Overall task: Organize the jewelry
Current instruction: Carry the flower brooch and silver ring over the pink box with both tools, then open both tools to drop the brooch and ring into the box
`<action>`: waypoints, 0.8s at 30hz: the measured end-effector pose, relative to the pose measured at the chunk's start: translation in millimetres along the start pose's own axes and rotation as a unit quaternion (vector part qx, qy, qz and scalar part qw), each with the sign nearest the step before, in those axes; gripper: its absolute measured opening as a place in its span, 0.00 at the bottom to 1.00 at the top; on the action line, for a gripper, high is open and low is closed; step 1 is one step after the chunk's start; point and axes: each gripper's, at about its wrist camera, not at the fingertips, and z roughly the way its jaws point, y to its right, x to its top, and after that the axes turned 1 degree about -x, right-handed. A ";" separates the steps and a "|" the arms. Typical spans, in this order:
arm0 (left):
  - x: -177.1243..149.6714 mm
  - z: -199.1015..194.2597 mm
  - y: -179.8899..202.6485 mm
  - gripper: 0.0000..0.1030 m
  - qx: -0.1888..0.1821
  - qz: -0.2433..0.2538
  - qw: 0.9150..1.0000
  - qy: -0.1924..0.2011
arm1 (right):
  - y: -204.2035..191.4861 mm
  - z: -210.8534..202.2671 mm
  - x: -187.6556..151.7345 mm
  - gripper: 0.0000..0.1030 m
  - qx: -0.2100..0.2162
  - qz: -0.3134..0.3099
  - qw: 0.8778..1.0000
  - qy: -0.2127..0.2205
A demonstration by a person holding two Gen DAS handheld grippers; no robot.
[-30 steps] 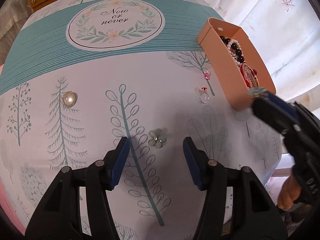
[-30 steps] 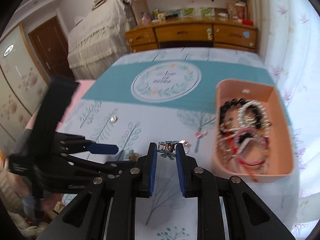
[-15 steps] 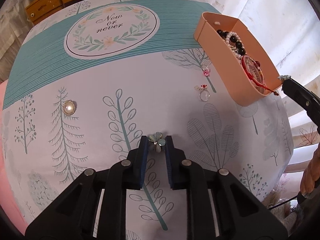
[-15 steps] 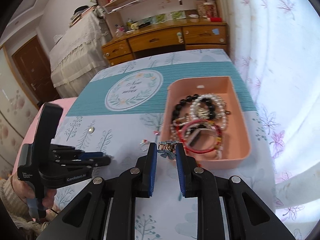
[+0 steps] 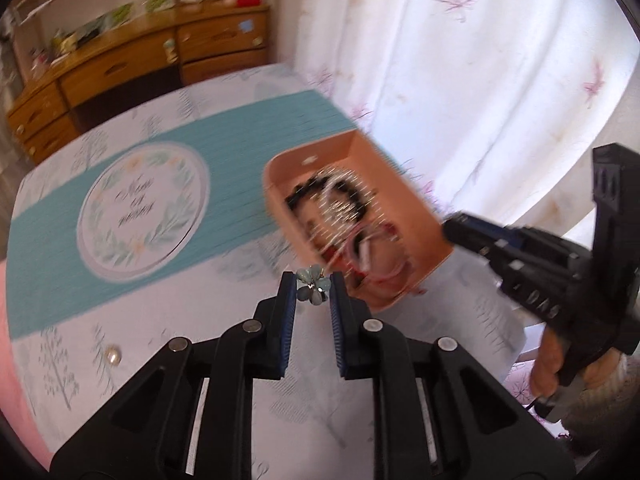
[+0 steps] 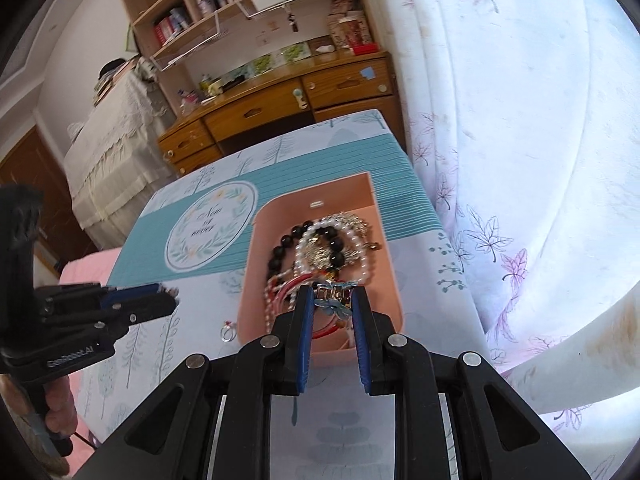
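One table (image 6: 404, 184), covered by a cloth with a teal band and a round wreath emblem (image 6: 212, 232); white curtain (image 6: 520, 120) along its right edge, wooden dresser (image 6: 280, 104) beyond the far end.

One pink tray (image 6: 384, 216) on the cloth near the curtain side. Inside, a tangle: one black bead bracelet (image 6: 280, 252), one white pearl strand (image 6: 368, 268), red cord bangles (image 6: 292, 284) — number in the tangle cannot be told.

Two grippers. Left gripper (image 5: 313, 282): jaws narrow, clamped on one pale green flower brooch (image 5: 314, 288), lifted off the cloth just beside the tray's near-left corner. Left view is motion-blurred. Right gripper (image 6: 331, 294): jaws narrow, pinching one blue-and-silver flower clip (image 6: 334, 300), hanging above the near end of the tray, over the red bangles.

Loose on the cloth: one ring (image 6: 227, 332) with a red stone, just left of the tray; one round pearl piece (image 5: 113, 356), well apart from the tray toward the near-left.

One hand (image 5: 548, 368) visible under the right gripper's handle in the left view.
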 end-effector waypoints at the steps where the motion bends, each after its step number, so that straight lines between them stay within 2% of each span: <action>1: 5.9 2.9 7.0 0.14 -0.008 0.009 1.000 0.005 | 3.2 0.8 0.5 0.18 -0.002 0.003 1.000 0.000; 6: 31.8 25.4 34.9 0.14 -0.053 0.038 0.998 0.010 | 14.7 0.9 0.2 0.18 -0.008 0.019 1.000 0.003; 13: 60.7 58.6 47.3 0.14 -0.122 0.037 0.992 -0.007 | 17.8 2.7 -4.7 0.18 -0.007 0.018 1.000 -0.001; 18: 77.7 81.4 49.4 0.14 -0.138 0.031 0.990 -0.026 | 10.1 13.7 -7.0 0.18 -0.012 0.003 1.000 -0.010; 24: 80.9 104.1 51.2 0.14 -0.130 0.030 0.989 -0.060 | 11.7 25.2 -10.3 0.21 -0.016 0.011 1.000 -0.024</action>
